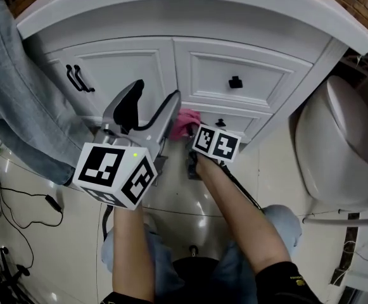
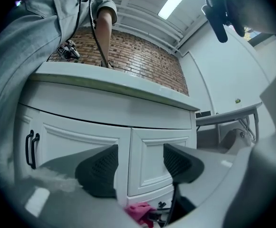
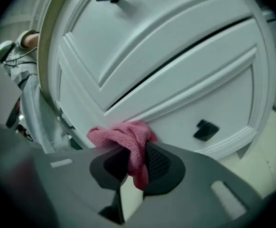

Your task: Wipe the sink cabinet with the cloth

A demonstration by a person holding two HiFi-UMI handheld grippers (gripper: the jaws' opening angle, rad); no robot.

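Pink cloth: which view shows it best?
Right gripper view. The cloth sits centre frame, pinched in the right gripper and held against the sink cabinet. The head view shows only a small part beside the left gripper; the left gripper view catches a scrap at its bottom edge.

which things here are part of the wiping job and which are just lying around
In the job: pink cloth; right gripper, shut on it; white cabinet.
Just about: left gripper, open and empty; toilet beside the cabinet; cable on the floor.
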